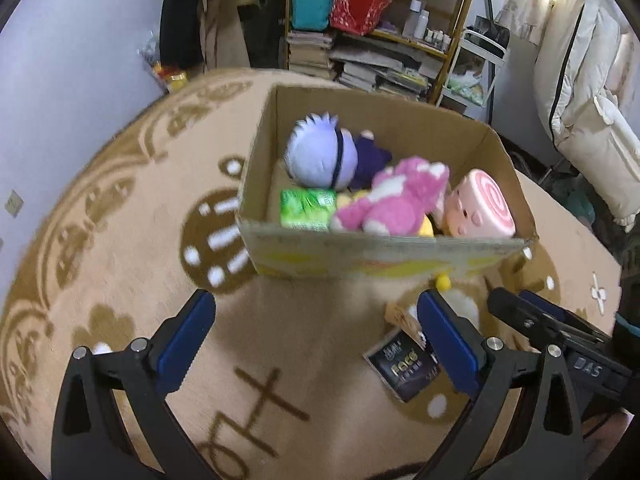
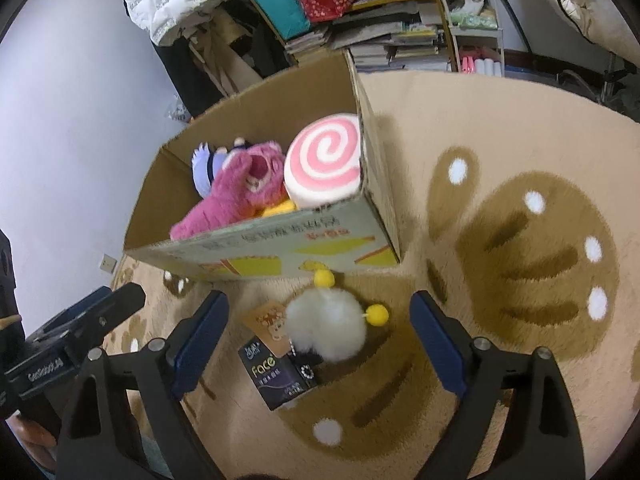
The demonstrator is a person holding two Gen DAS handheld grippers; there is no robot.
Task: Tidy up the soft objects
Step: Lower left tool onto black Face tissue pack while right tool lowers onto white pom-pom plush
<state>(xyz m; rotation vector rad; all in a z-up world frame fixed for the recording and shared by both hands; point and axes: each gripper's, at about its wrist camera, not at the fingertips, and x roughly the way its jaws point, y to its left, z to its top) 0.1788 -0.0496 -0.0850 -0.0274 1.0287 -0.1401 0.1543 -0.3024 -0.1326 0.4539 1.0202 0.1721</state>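
A cardboard box [image 1: 372, 254] [image 2: 280, 256] stands on the rug. In it lie a pink plush bear [image 1: 394, 200] [image 2: 240, 188], a pale-purple-haired doll [image 1: 320, 152] [image 2: 204, 168], a pink swirl cushion [image 1: 482, 208] [image 2: 324, 164] and a green pack [image 1: 306, 208]. On the rug in front of the box lie a white fluffy plush with yellow balls [image 2: 326, 322] [image 1: 460, 300] and a dark tissue pack [image 2: 278, 372] [image 1: 400, 366]. My right gripper [image 2: 320, 328] is open, its fingers either side of the white plush without touching it. My left gripper [image 1: 316, 320] is open over bare rug.
The beige patterned rug [image 2: 520, 240] spreads to the right of the box. Behind the box stand shelves [image 1: 384, 32] with books, bags and bottles. A white padded coat [image 1: 580, 92] hangs at the right. The left gripper's body [image 2: 76, 332] sits close at my right gripper's left.
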